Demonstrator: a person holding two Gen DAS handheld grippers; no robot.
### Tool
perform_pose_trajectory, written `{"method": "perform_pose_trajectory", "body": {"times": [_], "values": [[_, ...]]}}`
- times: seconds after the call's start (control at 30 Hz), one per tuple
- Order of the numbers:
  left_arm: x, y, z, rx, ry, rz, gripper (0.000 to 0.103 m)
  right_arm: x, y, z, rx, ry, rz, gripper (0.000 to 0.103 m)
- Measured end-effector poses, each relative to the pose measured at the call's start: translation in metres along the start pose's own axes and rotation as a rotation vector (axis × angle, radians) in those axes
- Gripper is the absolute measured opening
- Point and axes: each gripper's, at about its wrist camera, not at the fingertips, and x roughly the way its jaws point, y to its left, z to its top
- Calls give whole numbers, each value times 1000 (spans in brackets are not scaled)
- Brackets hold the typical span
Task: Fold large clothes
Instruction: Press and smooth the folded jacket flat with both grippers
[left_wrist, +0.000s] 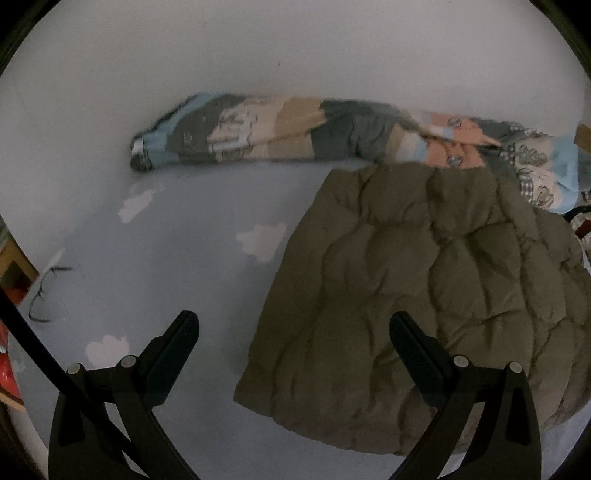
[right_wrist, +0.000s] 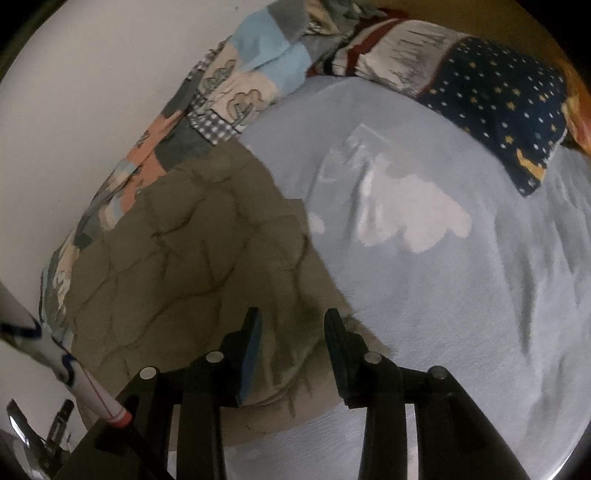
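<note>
The olive quilted jacket (left_wrist: 424, 288) is lying folded on the bed (left_wrist: 177, 258), running toward the wall. The right gripper (right_wrist: 293, 332) is straddling its near corner, jaws partly closed; the left gripper (left_wrist: 293, 328) is hovering wide, empty, over its left edge.

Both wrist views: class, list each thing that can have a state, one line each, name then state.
olive quilted jacket: folded, lying flat on the bed sheet.
patchwork blanket: rolled up along the wall.
left gripper: open, empty.
right gripper: open, straddling the jacket's edge.
</note>
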Motion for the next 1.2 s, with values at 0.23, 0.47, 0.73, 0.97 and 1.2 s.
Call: {"method": "perform_pose_trajectory", "body": {"times": [0.23, 0.47, 0.73, 0.97, 1.2], "values": [[-24, -14, 6, 32, -101, -30, 103, 13, 33, -16, -89, 44, 37, 39], [-33, -22, 3, 73, -139, -27, 103, 28, 53, -31, -157, 75, 27, 46], [-37, -29, 0, 100, -158, -22, 103, 36, 55, -35, -170, 89, 16, 48], [-36, -29, 0, 109, -159, -21, 103, 38, 55, -36, -184, 96, 13, 49], [-36, -30, -1, 112, -160, -21, 103, 38, 54, -36, -179, 100, 18, 50]]}}
